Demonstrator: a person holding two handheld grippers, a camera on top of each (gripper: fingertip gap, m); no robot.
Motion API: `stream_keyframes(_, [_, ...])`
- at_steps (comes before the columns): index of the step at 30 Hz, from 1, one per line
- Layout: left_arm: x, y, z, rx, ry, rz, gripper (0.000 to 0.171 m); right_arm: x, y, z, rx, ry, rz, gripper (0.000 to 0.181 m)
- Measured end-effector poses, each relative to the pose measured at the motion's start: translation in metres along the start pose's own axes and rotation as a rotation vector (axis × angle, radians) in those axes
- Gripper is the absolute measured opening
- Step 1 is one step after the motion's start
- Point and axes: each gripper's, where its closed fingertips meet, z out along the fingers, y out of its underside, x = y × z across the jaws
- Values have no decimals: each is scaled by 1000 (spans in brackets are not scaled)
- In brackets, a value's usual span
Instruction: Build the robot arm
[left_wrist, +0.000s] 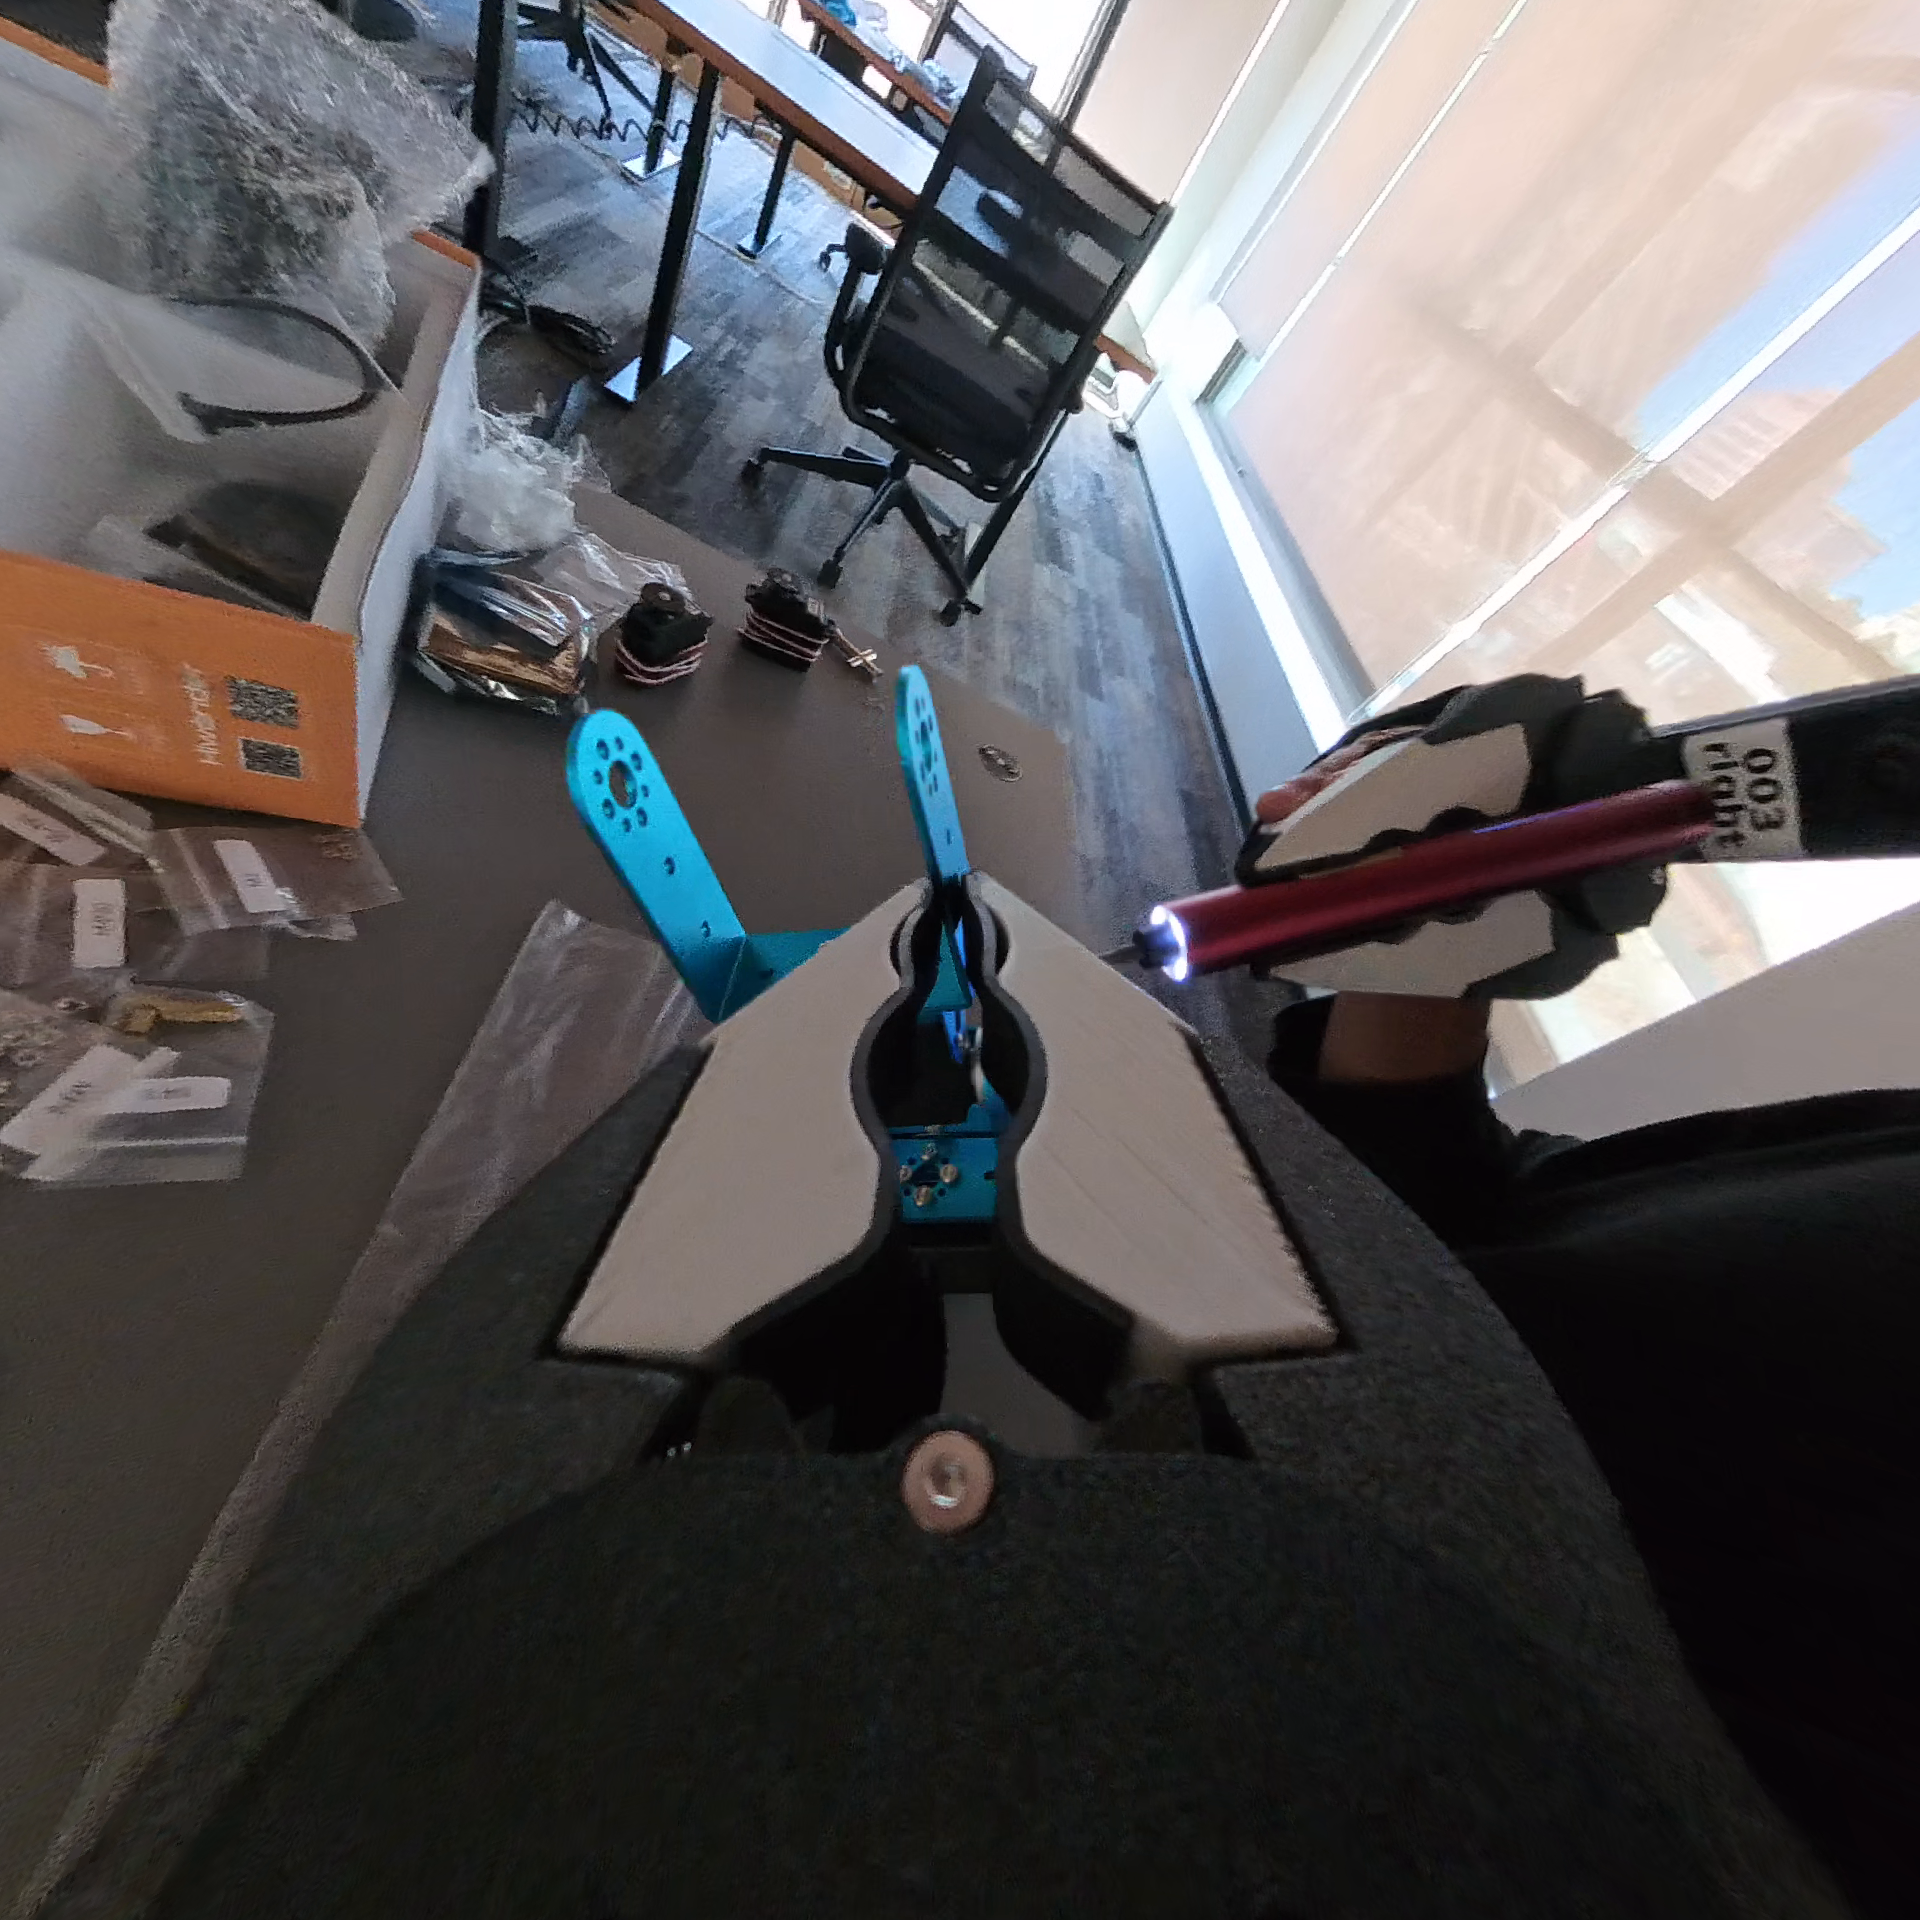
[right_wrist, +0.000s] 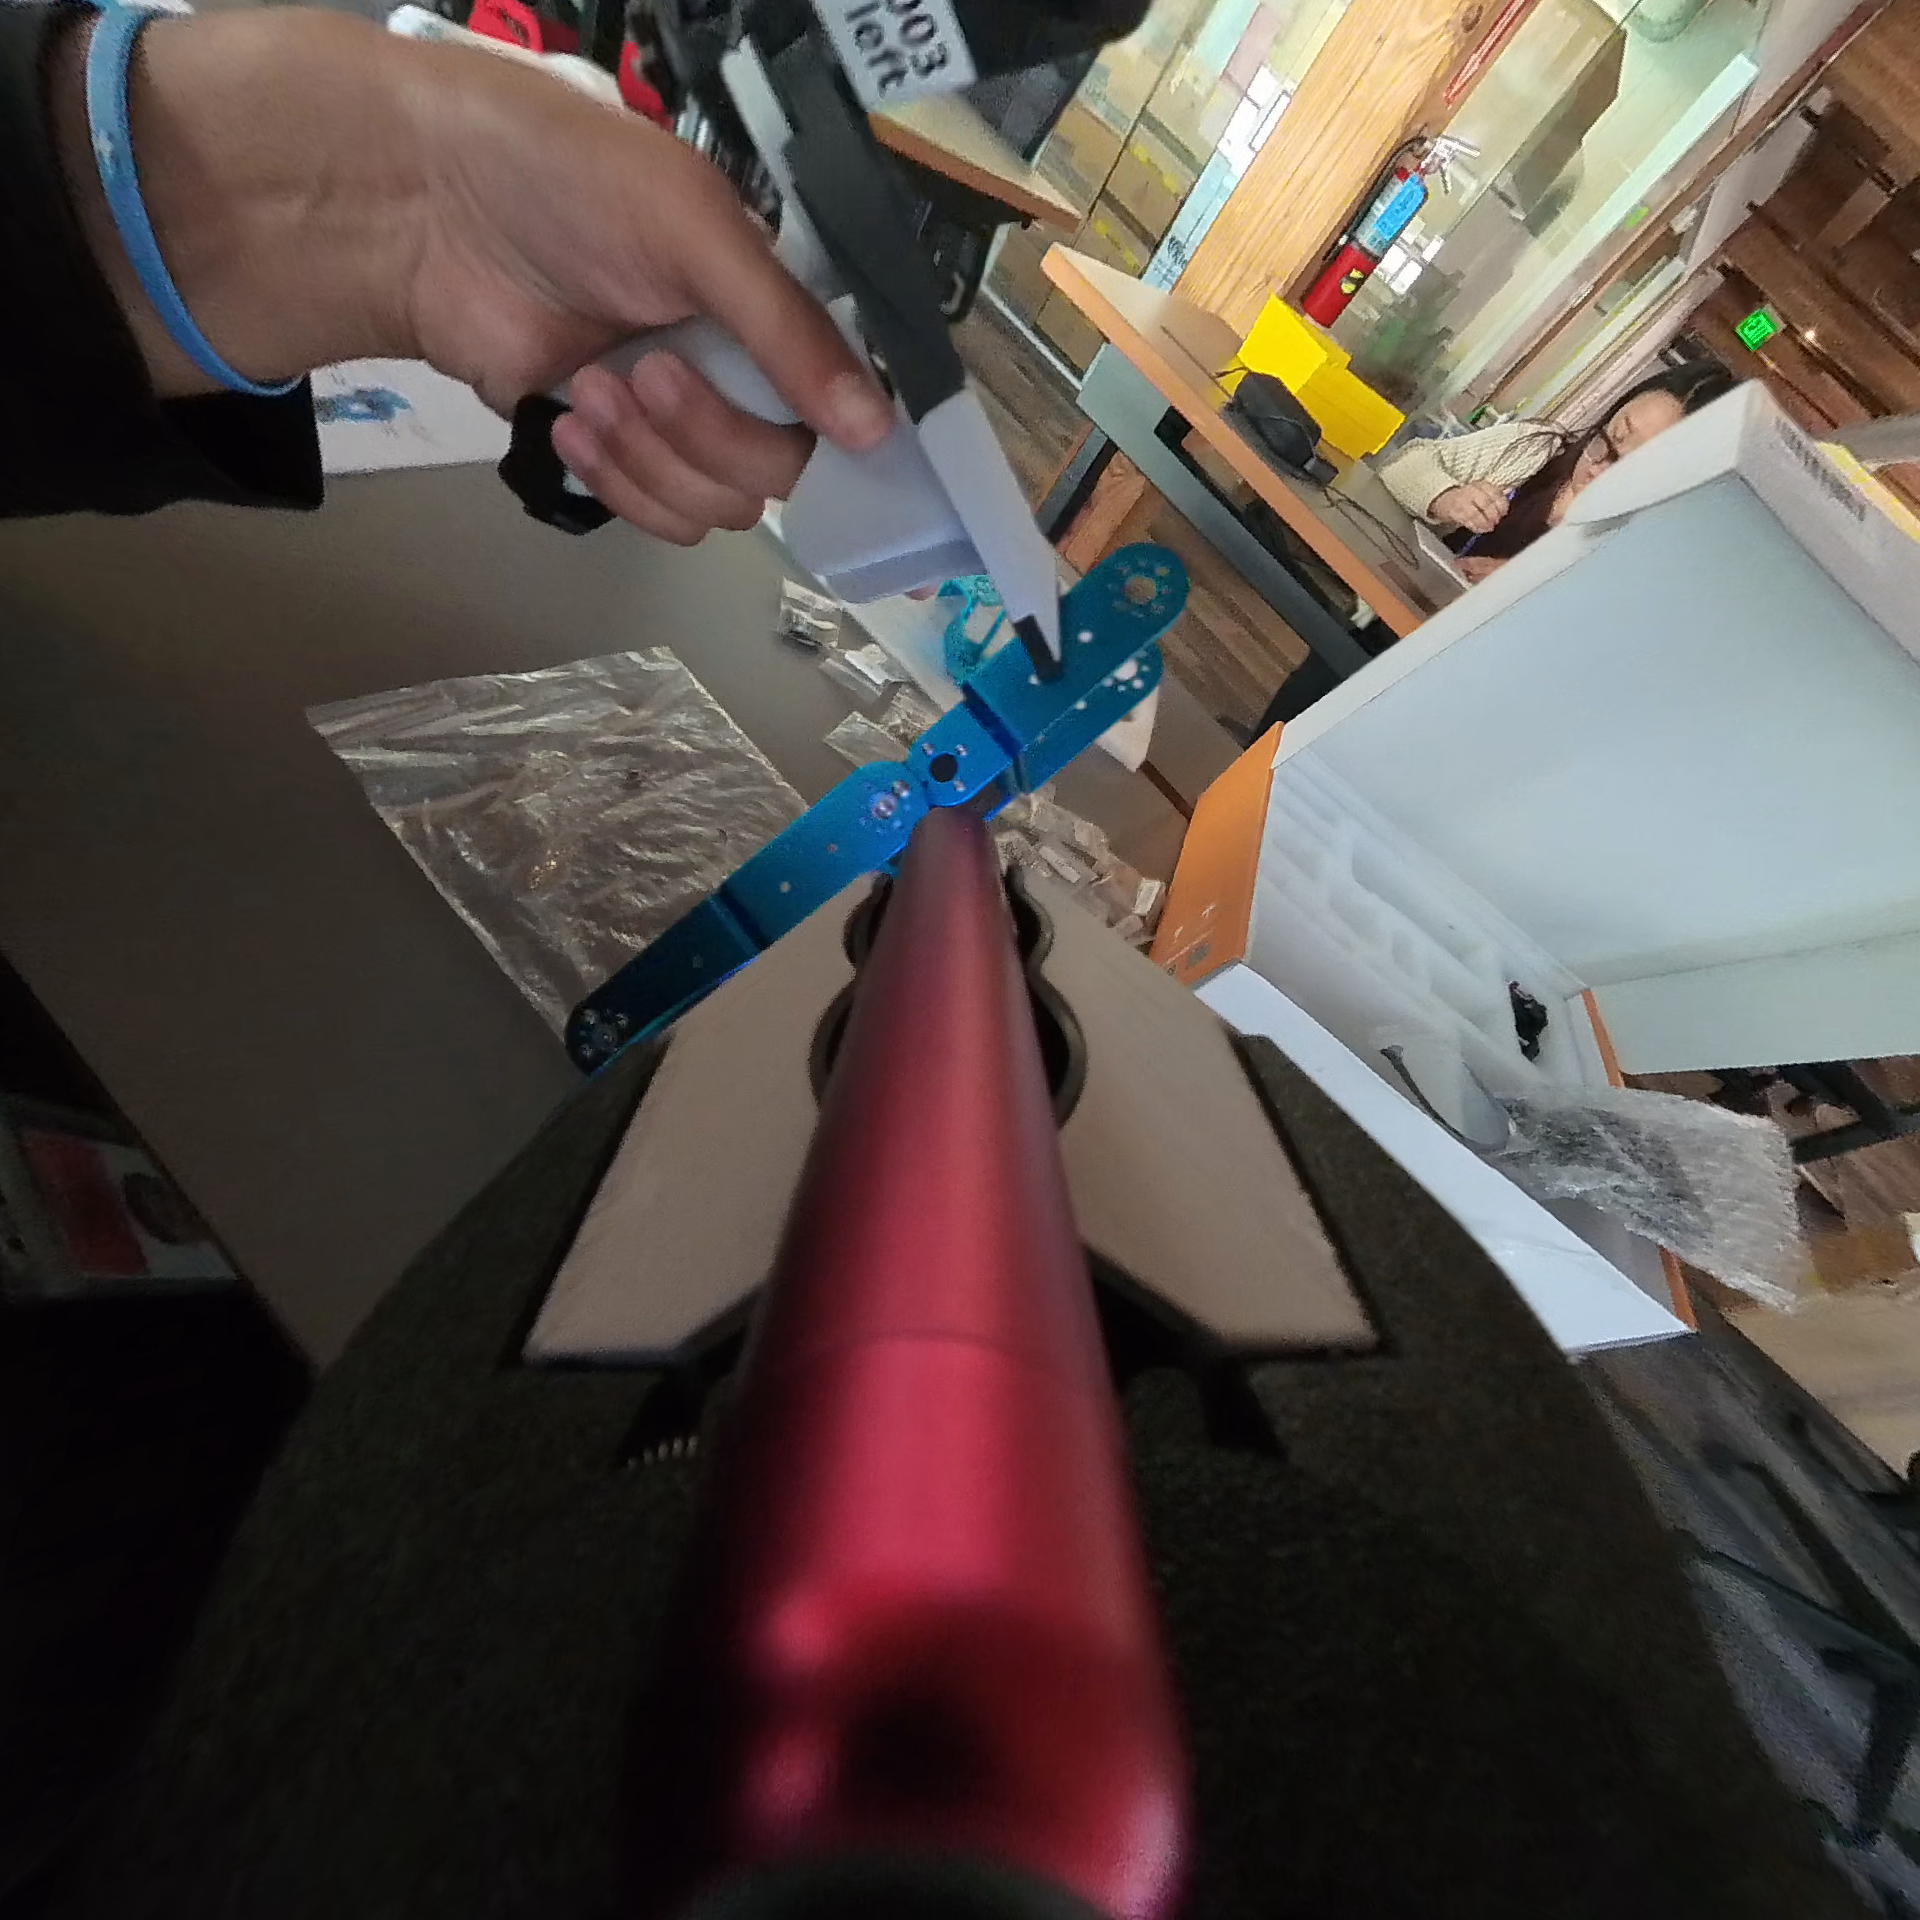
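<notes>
Left wrist view: the left claw (left_wrist: 951, 904) was clenched on a blue anodised aluminium servo bracket (left_wrist: 665, 831), a flat plate pinched between the white finger pads, with two round-ended perforated arms rising beyond the fingertips above the grey tabletop (left_wrist: 208, 1299). The right claw (left_wrist: 1247, 935) came in from the right, clenched on a red metallic electric screwdriver (left_wrist: 1434, 883) with a lit tip pointing at the bracket; a white printed label sat on its black body. Two black servo motors (left_wrist: 717, 634) bound with red-and-white wire lay further back, beside an orange-and-white cardboard box (left_wrist: 187, 707) with printed symbols and code squares. Small labelled plastic bags (left_wrist: 114, 1101) lay at left, hardware inside.

Right wrist view: the screwdriver barrel (right_wrist: 935, 1247), matte and smooth, ran along the claw axis, its nose against the bracket joint (right_wrist: 935, 774). A bare hand (right_wrist: 499, 270) with a blue wristband gripped the left claw's white handle, fingers curled, pads angled downward. A crinkled clear plastic sheet (right_wrist: 551, 769) lay flat on the tabletop.
</notes>
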Motion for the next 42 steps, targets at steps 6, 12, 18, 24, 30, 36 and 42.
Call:
stream_keyframes(6, [-12,0,-4,18,-16,-24,2,11,16,-1,77,43,151,21])
stream_keyframes(12, [-21,2,-10,5,-34,-26,2,3,22,3,172,126,273,21])
stream_keyframes(18, [-25,4,-14,-13,-52,-11,2,-18,11,28,146,126,282,22])
stream_keyframes(24, [-30,5,-17,11,-56,-30,3,-11,14,22,114,184,265,22])
stream_keyframes(30, [-39,7,-21,94,-135,-1,5,-12,24,39,35,184,312,22])
stream_keyframes(36, [-35,8,-25,180,-166,36,5,-20,26,60,5,224,312,21])
stream_keyframes(42, [-39,9,-27,170,-124,-6,4,-23,30,64,18,198,336,21])
